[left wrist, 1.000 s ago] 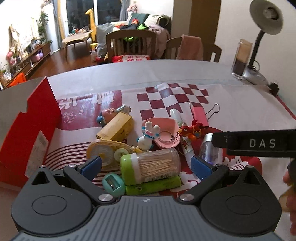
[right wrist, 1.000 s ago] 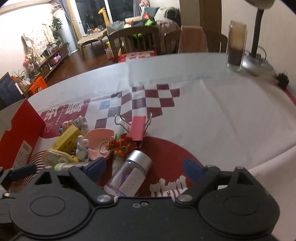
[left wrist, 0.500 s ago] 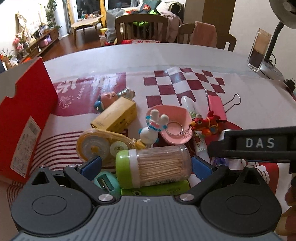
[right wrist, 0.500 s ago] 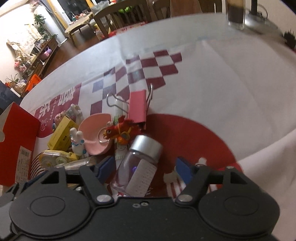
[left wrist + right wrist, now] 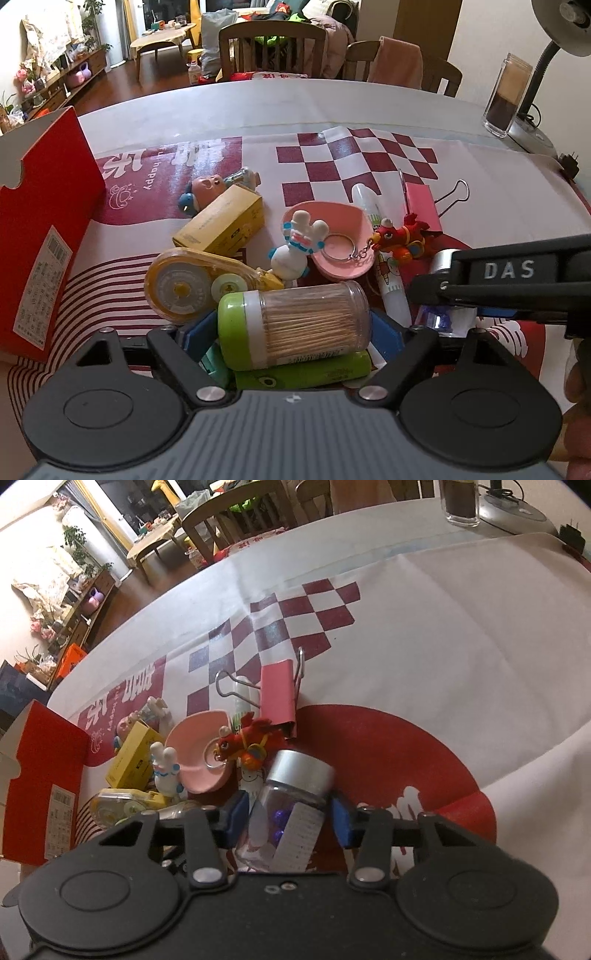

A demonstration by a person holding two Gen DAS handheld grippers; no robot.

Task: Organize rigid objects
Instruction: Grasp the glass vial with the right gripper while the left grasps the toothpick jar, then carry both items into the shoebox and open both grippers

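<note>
A clear toothpick jar (image 5: pixel 295 325) with a green cap lies on its side in a heap of small objects. My left gripper (image 5: pixel 293 332) is closing on it lengthwise, and its blue pads meet the cap and the base. A glass vial (image 5: pixel 291 805) with a silver lid and purple beads lies between the closing jaws of my right gripper (image 5: pixel 290 816). Thin gaps still show beside the vial. In the left wrist view one black finger (image 5: pixel 509 273) of the right gripper crosses over the vial.
A red cardboard box (image 5: pixel 44 240) stands at the left. Around the jar lie a yellow box (image 5: pixel 221 221), a tape dispenser (image 5: pixel 184 288), a pink dish (image 5: pixel 332 236), a rabbit figure (image 5: pixel 295 243), a red dragon keychain (image 5: pixel 402 240), a pink binder clip (image 5: pixel 279 698) and a green tube (image 5: pixel 306 373). A glass (image 5: pixel 506 99) and a lamp stand far right.
Both grippers' jaws have narrowed. The left gripper sank onto the toothpick jar and its pads came in to the jar's ends. The right gripper tilted down over the vial.
</note>
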